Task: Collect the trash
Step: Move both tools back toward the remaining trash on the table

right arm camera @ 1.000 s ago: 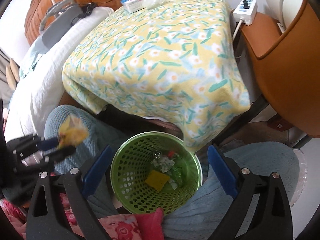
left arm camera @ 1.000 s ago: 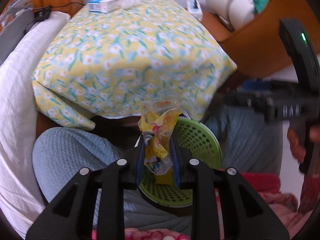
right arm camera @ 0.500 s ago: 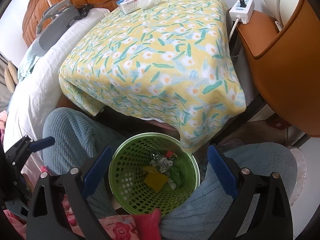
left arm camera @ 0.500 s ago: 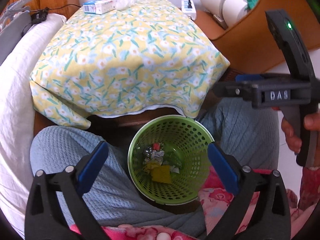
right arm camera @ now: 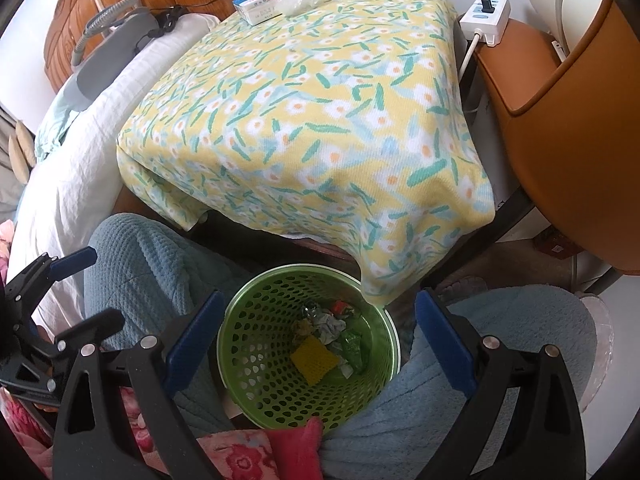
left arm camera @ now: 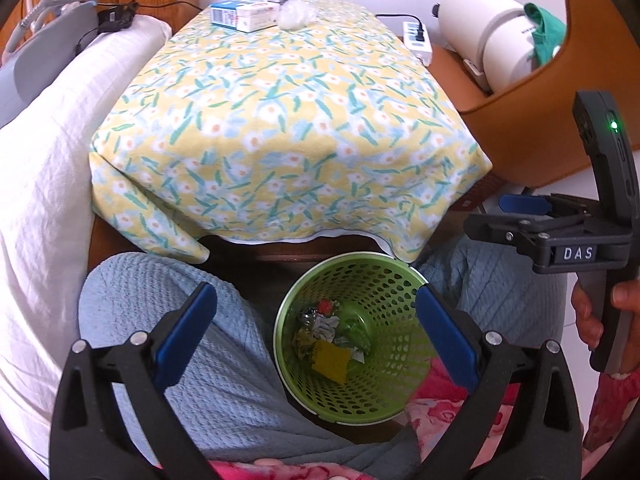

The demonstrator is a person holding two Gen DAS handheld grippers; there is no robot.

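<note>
wrapper: a second earlier the yellow snack wrapper was pinched in the left hand-held gripper [left arm camera: 316, 330] above the green basket [left arm camera: 400, 400]; it then lay loose among the scraps at the basket's bottom, likely the crumpled yellowish piece beside the flat yellow square [left arm camera: 331, 360].
left hand-held gripper: its jaws had just been opening and stood spread wide, blue pads either side of the basket's mouth, nothing between them.
right hand-held gripper: [right arm camera: 316, 338] spread wide as well, empty, hovering over the same basket; it had not shifted between frames.
basket: stood between the person's knees in blue-grey trousers [left arm camera: 160, 300], just under the hanging edge of the flowered cloth [left arm camera: 280, 128].
counter: the cloth-covered top was bare across its middle; at the far edge there remained a blue and white box [left arm camera: 244, 16] and, touching it, a crumpled clear plastic bag [left arm camera: 296, 16], with more clear film near it.
meaning for the task: one piece was delivered, both tools were free, and the far-edge plastic looked like the next trash to fetch; whether the box counted as trash could not be told.
</note>
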